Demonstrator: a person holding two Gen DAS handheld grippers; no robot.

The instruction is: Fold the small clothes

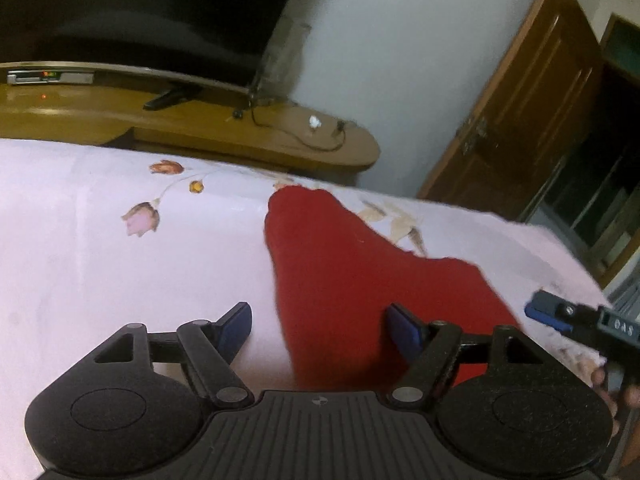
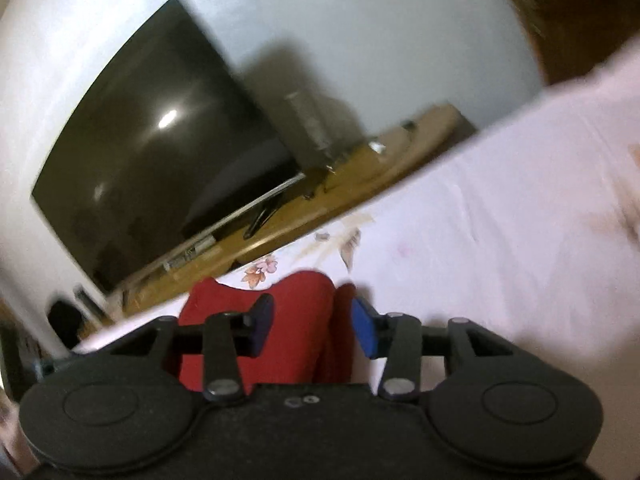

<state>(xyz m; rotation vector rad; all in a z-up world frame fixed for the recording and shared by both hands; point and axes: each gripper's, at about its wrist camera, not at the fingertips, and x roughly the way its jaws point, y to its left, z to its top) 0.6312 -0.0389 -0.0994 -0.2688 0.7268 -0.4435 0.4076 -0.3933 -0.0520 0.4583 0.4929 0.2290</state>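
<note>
A red garment (image 1: 340, 272) lies spread on a pale pink flowered bedsheet (image 1: 100, 264). My left gripper (image 1: 320, 326) is open and hovers over the garment's near left edge; one blue pad is over the sheet, the other over the red cloth. My right gripper (image 2: 312, 330) is open above the red garment (image 2: 296, 320), holding nothing. The right gripper's blue tip also shows in the left wrist view (image 1: 548, 312) at the garment's right side. The right wrist view is blurred.
A wooden TV stand (image 1: 224, 120) with a dark television (image 1: 140, 12) and cables stands beyond the bed. A brown wooden door (image 1: 532, 108) is at the right. The bed's far edge (image 1: 240, 160) runs close behind the garment.
</note>
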